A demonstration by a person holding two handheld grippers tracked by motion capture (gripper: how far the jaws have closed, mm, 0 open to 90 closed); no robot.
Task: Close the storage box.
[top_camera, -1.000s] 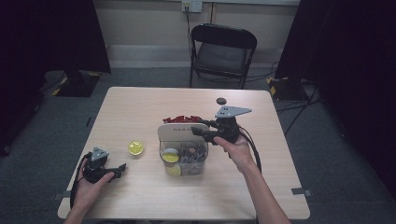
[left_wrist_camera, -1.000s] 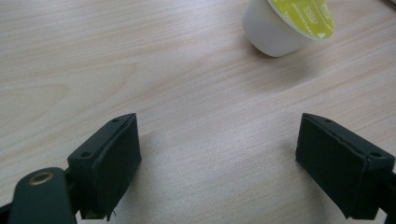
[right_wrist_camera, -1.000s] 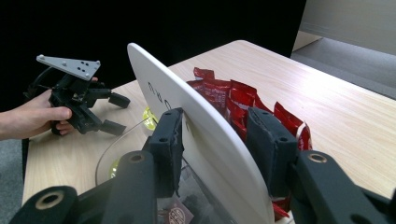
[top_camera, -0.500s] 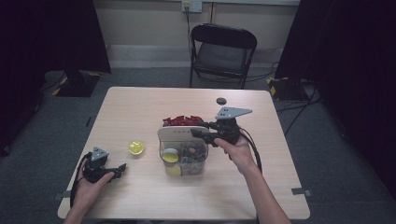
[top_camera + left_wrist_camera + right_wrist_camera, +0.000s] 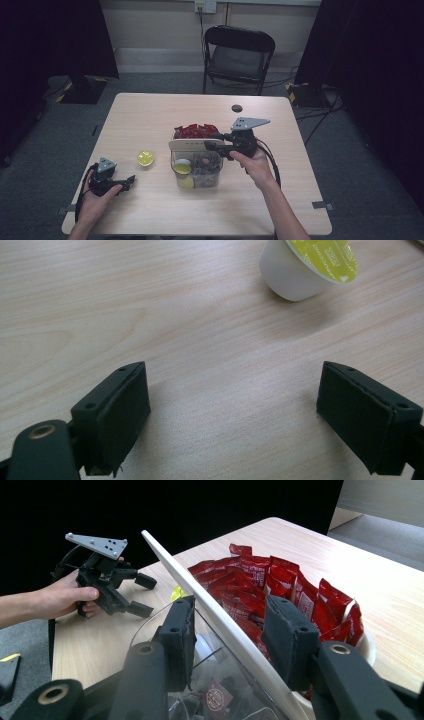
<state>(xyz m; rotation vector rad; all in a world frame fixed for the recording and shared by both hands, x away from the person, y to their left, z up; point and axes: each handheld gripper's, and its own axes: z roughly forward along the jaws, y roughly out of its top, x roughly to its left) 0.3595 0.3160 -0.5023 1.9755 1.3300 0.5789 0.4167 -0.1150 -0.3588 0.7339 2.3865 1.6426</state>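
We are clamping our right gripper (image 5: pixel 216 141) on the lid (image 5: pixel 210 607) of the clear container (image 5: pixel 196 170), its long edge running between the 2 jaws. Our left gripper (image 5: pixel 250 420), jaws apart and empty, is sitting nearer the yellow-topped pod (image 5: pixel 307 265), which is lying ahead and right.

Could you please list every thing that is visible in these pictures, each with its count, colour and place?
table: one, light wood, centre of the room.
clear container: one, transparent, table middle, holding pods and small dark items.
lid: one, cream, tilted at the container's far edge.
bowl of red packets: one, red packets, just behind the container.
loose pod: one, white cup with yellow top, left of the container.
small dark disc: one, black, far side of the table.
folding chair: one, black, behind the table.
right gripper: one, black, jaws shut on the lid.
left gripper: one, black, jaws open, resting near the table's left front.
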